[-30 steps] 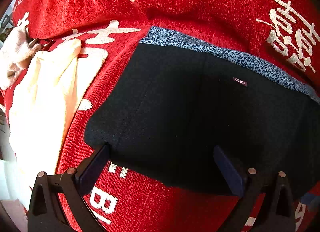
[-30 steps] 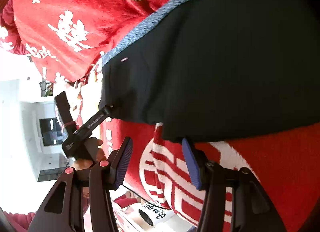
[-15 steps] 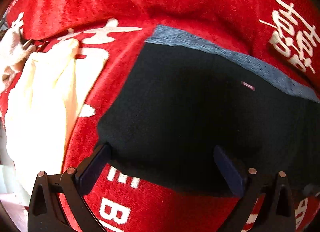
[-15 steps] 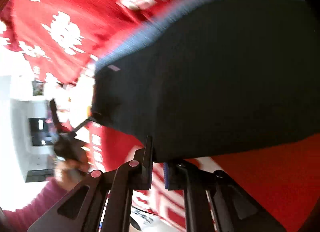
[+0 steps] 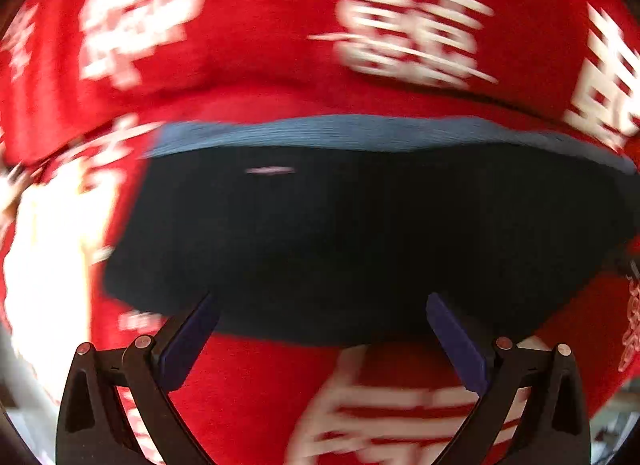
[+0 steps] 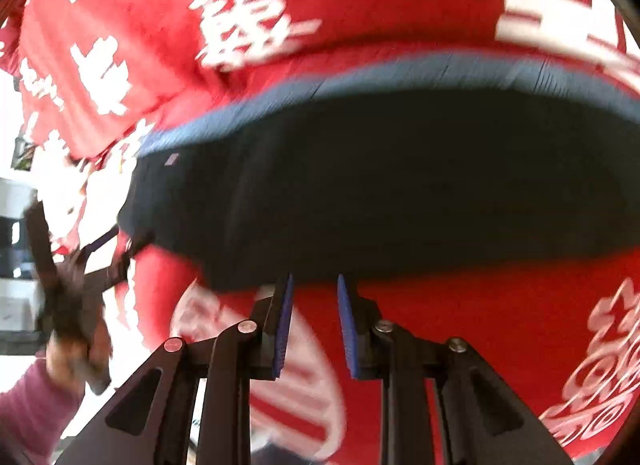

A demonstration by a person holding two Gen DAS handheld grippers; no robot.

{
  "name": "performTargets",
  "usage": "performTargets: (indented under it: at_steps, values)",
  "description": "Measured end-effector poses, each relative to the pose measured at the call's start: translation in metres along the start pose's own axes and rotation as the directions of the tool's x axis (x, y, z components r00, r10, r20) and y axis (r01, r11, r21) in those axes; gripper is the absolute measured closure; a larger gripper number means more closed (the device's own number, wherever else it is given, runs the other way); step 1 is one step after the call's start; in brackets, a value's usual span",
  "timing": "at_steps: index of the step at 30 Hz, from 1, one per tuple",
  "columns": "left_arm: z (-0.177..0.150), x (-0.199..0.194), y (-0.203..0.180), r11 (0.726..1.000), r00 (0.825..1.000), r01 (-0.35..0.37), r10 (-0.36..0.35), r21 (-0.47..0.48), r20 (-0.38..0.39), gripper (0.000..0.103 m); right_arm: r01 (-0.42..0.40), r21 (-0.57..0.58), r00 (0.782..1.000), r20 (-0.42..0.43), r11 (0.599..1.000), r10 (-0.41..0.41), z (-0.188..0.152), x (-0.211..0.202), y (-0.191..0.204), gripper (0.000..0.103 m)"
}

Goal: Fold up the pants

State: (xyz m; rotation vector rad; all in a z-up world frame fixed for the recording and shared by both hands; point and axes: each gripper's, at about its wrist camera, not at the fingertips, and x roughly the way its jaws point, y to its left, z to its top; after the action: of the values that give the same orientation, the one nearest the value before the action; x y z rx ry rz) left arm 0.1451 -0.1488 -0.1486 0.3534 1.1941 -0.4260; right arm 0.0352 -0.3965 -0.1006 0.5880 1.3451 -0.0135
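Note:
The black pants lie folded flat on the red blanket, with a grey-blue waistband along the far edge. They also show in the right wrist view. My left gripper is wide open, its fingertips at the near edge of the pants, holding nothing. My right gripper is open with a narrow gap, just short of the near edge, holding nothing. The left gripper also shows at the left of the right wrist view. Both views are motion-blurred.
A red blanket with white characters covers the whole surface. A cream-white garment lies to the left of the pants. The surface's edge and a bright room show at the far left of the right wrist view.
Both grippers have swung to face the near edge of the pants squarely. The right gripper closed on that edge half a second ago and has since opened a little.

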Motion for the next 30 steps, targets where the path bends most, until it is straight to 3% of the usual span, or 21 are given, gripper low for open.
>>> performTargets:
  at_steps: [3,5,6,8,10,11,13,16,18,22,24,25,27,30]
  values:
    - [0.003,0.024,-0.049,0.998,1.000,-0.001,0.001,0.059,-0.004,0.000,0.059,-0.048,0.998,0.022,0.997,-0.058,0.025,0.013,-0.008,0.078]
    - [-0.004,0.042,-0.063,0.997,0.998,-0.047,0.049,0.058,-0.036,0.000,0.113,-0.099,0.993,-0.033,0.989,-0.117,0.028,0.030,-0.018,0.078]
    - [-0.006,0.044,-0.059,0.999,0.999,-0.029,0.030,0.020,-0.019,0.000,0.111,-0.106,0.992,-0.054,0.988,-0.117,0.025,0.034,-0.023,0.078]
    - [-0.006,0.046,-0.046,0.999,0.998,0.016,-0.019,-0.036,-0.066,0.000,0.065,-0.102,0.997,-0.036,0.993,-0.069,0.021,0.022,-0.035,0.078]
    - [0.003,0.040,-0.038,0.999,0.995,-0.018,0.013,-0.043,-0.100,0.000,0.063,-0.066,0.995,-0.067,0.996,-0.067,0.022,0.014,-0.044,0.078]
    - [0.010,0.034,-0.035,0.999,0.996,-0.033,0.030,-0.035,-0.080,0.000,0.069,-0.056,0.995,-0.065,0.996,-0.073,0.028,0.007,-0.044,0.078]
    - [0.039,0.025,-0.028,0.998,0.999,-0.045,0.044,-0.046,-0.023,0.000,0.047,-0.088,0.998,-0.031,0.995,-0.050,0.045,0.000,-0.036,0.078]
    - [0.080,0.036,-0.027,0.997,0.999,-0.037,0.037,-0.073,-0.004,0.000,0.022,-0.149,1.000,-0.005,0.989,-0.023,0.086,0.009,-0.017,0.078]
    - [0.095,0.054,-0.037,0.995,0.997,-0.072,0.072,-0.061,-0.015,0.000,-0.001,-0.152,1.000,-0.005,0.988,0.000,0.110,0.027,-0.011,0.078]
    - [0.104,0.094,-0.043,0.991,0.994,-0.104,0.100,-0.089,-0.055,0.000,0.031,-0.146,0.999,-0.034,0.989,-0.036,0.128,0.062,-0.016,0.078]
    - [0.107,0.093,-0.030,0.987,0.997,-0.071,0.069,-0.147,-0.019,0.000,0.039,-0.131,0.999,0.018,0.991,-0.037,0.136,0.063,-0.027,0.082]
    - [0.109,0.094,-0.024,0.982,0.996,-0.085,0.083,-0.167,-0.014,0.000,0.042,-0.123,0.999,0.032,0.991,-0.038,0.142,0.066,-0.027,0.083]
    - [0.114,0.098,-0.014,0.974,0.993,-0.120,0.117,-0.190,-0.026,0.000,0.125,-0.113,0.991,0.065,0.986,-0.119,0.149,0.064,-0.036,0.083]
    - [0.123,0.091,0.009,0.961,0.984,-0.181,0.177,-0.211,-0.038,0.000,0.137,-0.071,0.989,0.068,0.988,-0.133,0.164,0.064,-0.046,0.079]
